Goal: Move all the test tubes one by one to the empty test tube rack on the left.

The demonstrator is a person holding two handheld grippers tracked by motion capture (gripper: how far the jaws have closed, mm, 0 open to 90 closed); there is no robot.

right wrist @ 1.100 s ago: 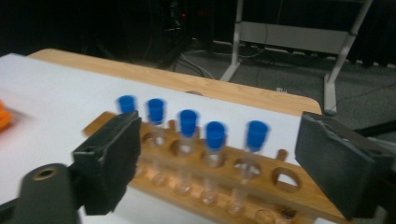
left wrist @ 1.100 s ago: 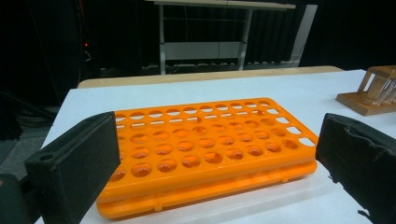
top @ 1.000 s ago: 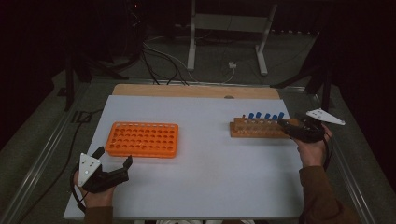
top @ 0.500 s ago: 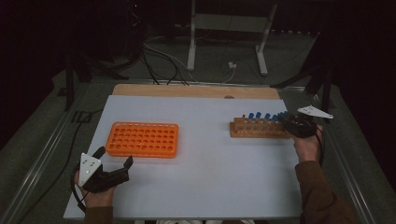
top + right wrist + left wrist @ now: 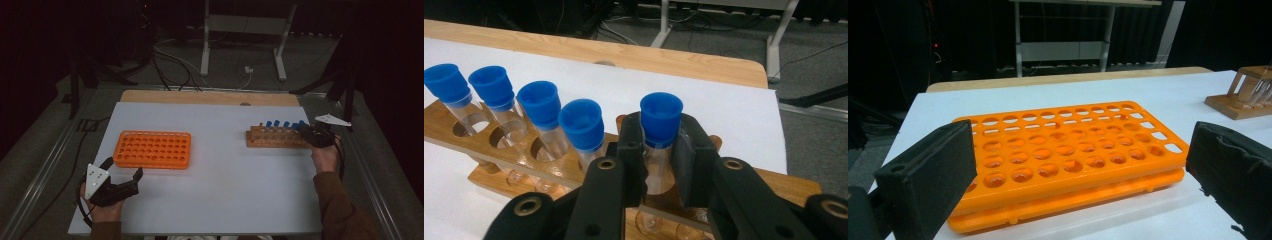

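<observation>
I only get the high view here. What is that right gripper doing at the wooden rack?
Observer: In the right gripper view, the right gripper has just closed its jaws on a blue-capped tube standing in the wooden rack.
Operator: Any other tubes?
Observer: Four more blue-capped ones stand in a row beside it.
Operator: And the left gripper?
Observer: The left gripper is open, facing the orange rack, whose holes hold nothing.

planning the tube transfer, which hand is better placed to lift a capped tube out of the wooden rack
Right. The right gripper is shut on the end blue-capped tube in the wooden rack. The left gripper rests open by the orange rack, far from the tubes.
</observation>
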